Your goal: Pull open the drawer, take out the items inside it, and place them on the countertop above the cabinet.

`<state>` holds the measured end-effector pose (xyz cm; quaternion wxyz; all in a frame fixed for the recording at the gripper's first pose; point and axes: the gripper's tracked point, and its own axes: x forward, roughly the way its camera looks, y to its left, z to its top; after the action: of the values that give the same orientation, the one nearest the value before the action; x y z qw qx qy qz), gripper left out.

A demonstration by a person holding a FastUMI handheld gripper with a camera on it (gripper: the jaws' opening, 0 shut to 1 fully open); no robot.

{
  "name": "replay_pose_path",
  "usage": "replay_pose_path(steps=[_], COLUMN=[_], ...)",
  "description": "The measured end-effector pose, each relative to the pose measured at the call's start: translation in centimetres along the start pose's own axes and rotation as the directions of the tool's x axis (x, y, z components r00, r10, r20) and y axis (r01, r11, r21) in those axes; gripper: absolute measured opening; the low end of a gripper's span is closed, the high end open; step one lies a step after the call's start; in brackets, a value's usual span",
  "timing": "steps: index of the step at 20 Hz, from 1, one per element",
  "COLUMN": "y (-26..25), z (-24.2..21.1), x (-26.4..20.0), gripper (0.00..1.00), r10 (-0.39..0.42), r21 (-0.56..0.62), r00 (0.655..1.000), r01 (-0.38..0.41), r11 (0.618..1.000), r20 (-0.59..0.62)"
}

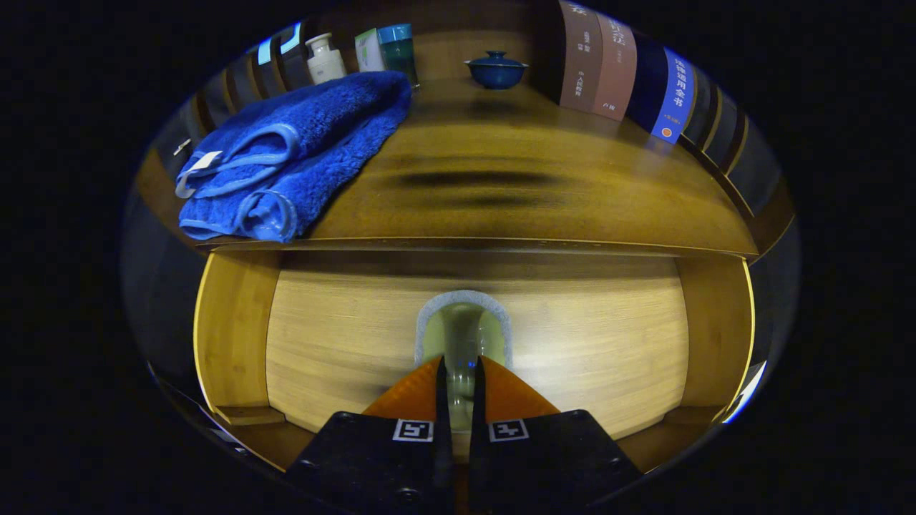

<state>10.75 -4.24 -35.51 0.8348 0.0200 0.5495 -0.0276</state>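
Fingers of the gripper point(459, 368) stand close together over the open drawer point(343, 343), pinched on what looks like a small clear glass cup point(464, 336) with a pale grey rim. The fisheye bends it, so whether it is a cup or a small jar is hard to say. The item is inside the drawer, between the fingertips and reaching just ahead of them. Whether it rests on the wooden drawer floor or is lifted off it cannot be told from this angle.

Above the drawer runs the countertop point(515, 193). A folded blue towel point(286, 157) lies on its left part. At the back stand a white bottle point(325, 59), a teal cup point(398, 48) and a blue lidded bowl point(496, 70), with books point(608, 68) upright to the right.

The step in hand seems to be lifting the glass item out. Doing it well likely means holding a firm, even pinch on the thin wall and raising it straight up. It should clear the counter's front edge before it travels forward. A tilt could let smooth glass slip. The bare wood in the middle of the counter, between towel and books, offers the safest landing spot. It should go down upright and gently.
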Motion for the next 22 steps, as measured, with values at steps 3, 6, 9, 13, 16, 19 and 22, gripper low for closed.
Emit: replay_pose_path(steps=[3,6,9,13,16,19,22], y=[0.0,0.4,0.4,0.2,-0.4,-0.8,-1.2], z=[0.3,0.7,2.8,7.7,11.6,14.7,17.0], x=[-3.0,-6.6,-10.1,-12.9,-12.3,-10.6,-8.5], gripper=[0.13,0.13,0.13,0.13,0.13,0.13,0.13], r10=[0.006,0.028,0.042,0.062,0.059,0.063,0.064], r21=[-0.007,-0.01,-0.006,0.013,0.034,0.057,0.057], r00=[0.996,0.983,0.959,0.925,0.915,0.916,0.925], r01=[-0.005,-0.027,-0.042,-0.072,-0.08,-0.093,-0.092], r11=[1.0,1.0,0.999,0.997,0.996,0.994,0.994], r20=[0.09,0.179,0.28,0.375,0.4,0.396,0.373])
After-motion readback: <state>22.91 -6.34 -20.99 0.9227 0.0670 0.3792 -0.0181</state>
